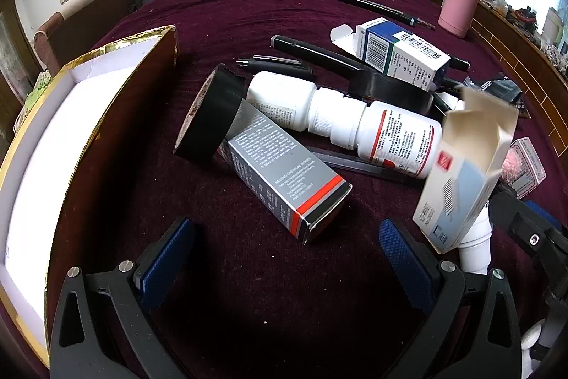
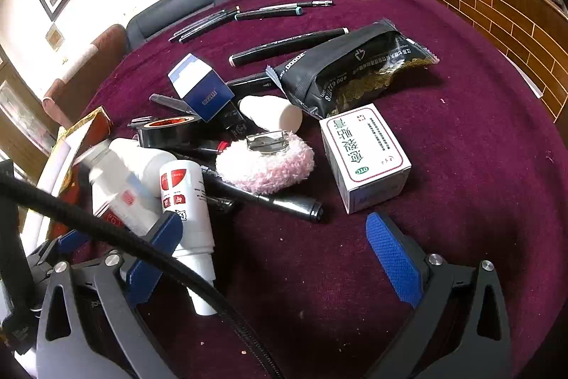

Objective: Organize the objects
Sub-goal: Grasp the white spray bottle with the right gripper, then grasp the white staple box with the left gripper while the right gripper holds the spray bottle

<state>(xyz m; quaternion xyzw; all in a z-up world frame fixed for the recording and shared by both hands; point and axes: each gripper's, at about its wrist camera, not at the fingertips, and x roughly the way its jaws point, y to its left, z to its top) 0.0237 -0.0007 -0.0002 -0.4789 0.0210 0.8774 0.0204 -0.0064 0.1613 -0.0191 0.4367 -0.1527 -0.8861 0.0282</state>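
Two hand-held grippers share one build: the left gripper (image 1: 287, 254) and the right gripper (image 2: 280, 254) each carry two fingers made of black, open-frame struts with triangular cut-outs, joined by round silver screw heads at the pivots. Every finger ends in a rectangular blue pad (image 1: 167, 254) with a fine knurled, diamond-grid texture, seen again on the right unit's pad (image 2: 394, 258). A thick black braided cable (image 2: 106, 229) arcs across the right wrist view, ending in a ribbed black strain relief. In the left wrist view, the neighbouring unit's black frame shows a small recessed silver screw (image 1: 533, 238).
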